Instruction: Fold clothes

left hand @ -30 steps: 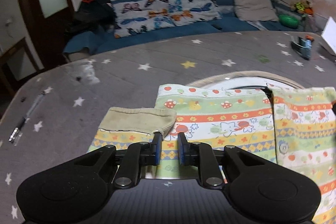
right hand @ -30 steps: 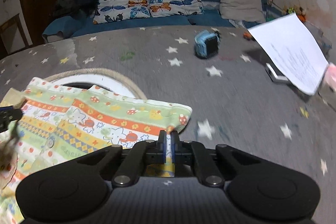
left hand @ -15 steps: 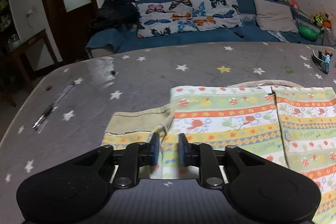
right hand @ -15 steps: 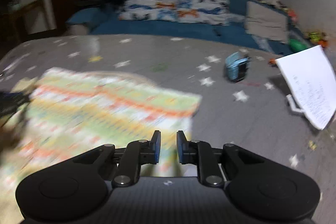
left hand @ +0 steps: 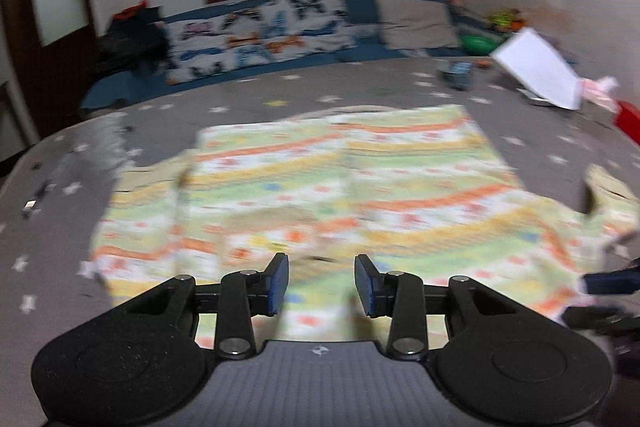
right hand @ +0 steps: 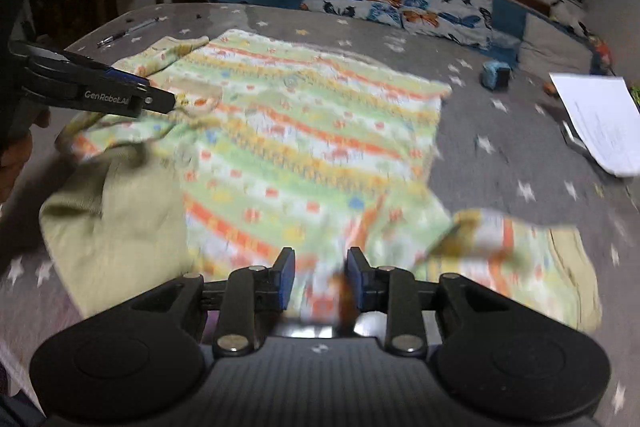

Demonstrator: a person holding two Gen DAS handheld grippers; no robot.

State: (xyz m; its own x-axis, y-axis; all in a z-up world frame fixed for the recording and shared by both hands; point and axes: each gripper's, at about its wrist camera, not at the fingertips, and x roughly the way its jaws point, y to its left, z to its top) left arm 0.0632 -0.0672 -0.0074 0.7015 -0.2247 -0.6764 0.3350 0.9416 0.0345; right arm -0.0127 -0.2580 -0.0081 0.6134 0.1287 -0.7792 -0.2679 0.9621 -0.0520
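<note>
Both tongs, left (left hand: 321, 281) and right (right hand: 321, 283), now spread above garment (right hand: 304, 147); "GenRobot" legible on left.

Striped patterned garment (right hand: 304, 139): spread across the grey star-print worktop (right hand: 520, 155), sleeves out to both sides.
Right hand-held gripper (right hand: 320, 285): jaws parted, blurred cloth between them; grip unclear.
Left hand-held gripper (right hand: 156, 99): at left, tips over the garment's upper sleeve.
Paper sheet (right hand: 600, 119): far right.
Blue object (right hand: 496, 75): beyond the garment.
</note>
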